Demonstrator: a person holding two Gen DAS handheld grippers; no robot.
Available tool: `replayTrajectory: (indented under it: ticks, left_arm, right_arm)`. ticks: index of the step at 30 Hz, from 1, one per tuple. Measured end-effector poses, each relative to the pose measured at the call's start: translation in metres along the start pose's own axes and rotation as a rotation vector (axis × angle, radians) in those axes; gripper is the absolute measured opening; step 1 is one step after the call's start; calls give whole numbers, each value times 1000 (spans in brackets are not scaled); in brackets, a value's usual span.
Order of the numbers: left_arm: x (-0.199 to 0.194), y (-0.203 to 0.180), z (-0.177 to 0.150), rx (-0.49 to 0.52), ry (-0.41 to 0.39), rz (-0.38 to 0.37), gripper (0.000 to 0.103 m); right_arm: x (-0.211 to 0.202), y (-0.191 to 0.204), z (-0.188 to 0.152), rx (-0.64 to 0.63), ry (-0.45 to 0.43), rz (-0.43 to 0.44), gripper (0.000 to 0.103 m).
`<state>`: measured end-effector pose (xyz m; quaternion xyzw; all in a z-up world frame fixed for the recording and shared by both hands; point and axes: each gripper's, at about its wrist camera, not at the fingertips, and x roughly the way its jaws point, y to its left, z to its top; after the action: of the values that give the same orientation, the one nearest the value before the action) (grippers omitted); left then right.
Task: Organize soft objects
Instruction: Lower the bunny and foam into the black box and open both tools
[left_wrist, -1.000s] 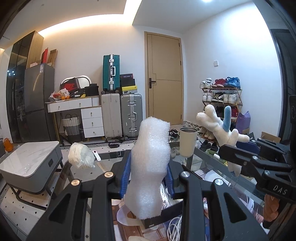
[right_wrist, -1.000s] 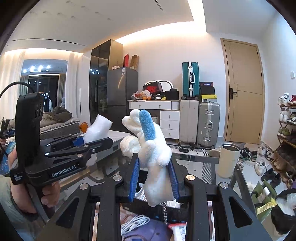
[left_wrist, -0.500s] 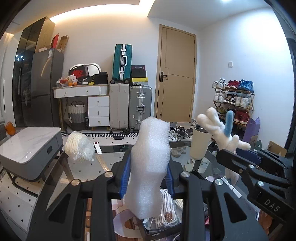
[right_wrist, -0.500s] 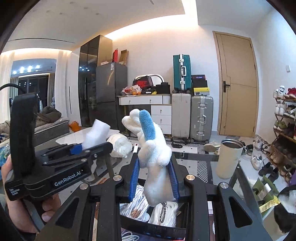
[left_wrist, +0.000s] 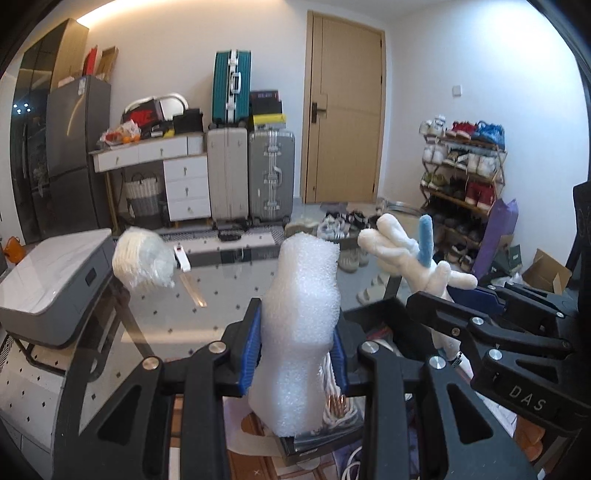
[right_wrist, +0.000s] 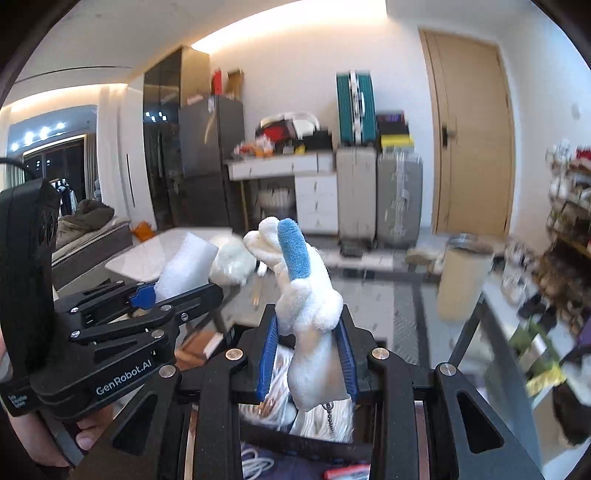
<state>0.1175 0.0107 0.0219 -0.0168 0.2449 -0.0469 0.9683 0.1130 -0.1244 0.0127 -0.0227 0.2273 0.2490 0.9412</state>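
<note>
Your left gripper is clamped on the white foam piece, upright above the glass table; beside it to the right, your right gripper pinches the white plush toy, blue ear up, over a box of white cords.

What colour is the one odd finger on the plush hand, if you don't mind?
Blue; the rest of the plush hand is white. Clearest in the right wrist view.
</note>
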Motion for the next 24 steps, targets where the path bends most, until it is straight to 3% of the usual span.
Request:
replayTrajectory:
  ticks: [3, 13, 18, 20, 24]
  left_arm:
    - [12, -2, -5, -15, 52, -28, 32]
    - [40, -15, -24, -3, 179, -73, 32]
    - [45, -19, -30, 2, 219, -75, 32]
    - [47, -20, -31, 5, 228, -69, 26]
    - [47, -21, -30, 19, 231, -70, 26]
  right_arm:
    - [17, -10, -7, 42, 84, 8, 30]
    - [45, -29, -17, 114, 153, 46, 30]
    - [62, -39, -30, 152, 256, 42, 30]
    - [67, -43, -35, 168, 290, 44, 30]
    - [72, -46, -42, 183, 321, 44, 30]
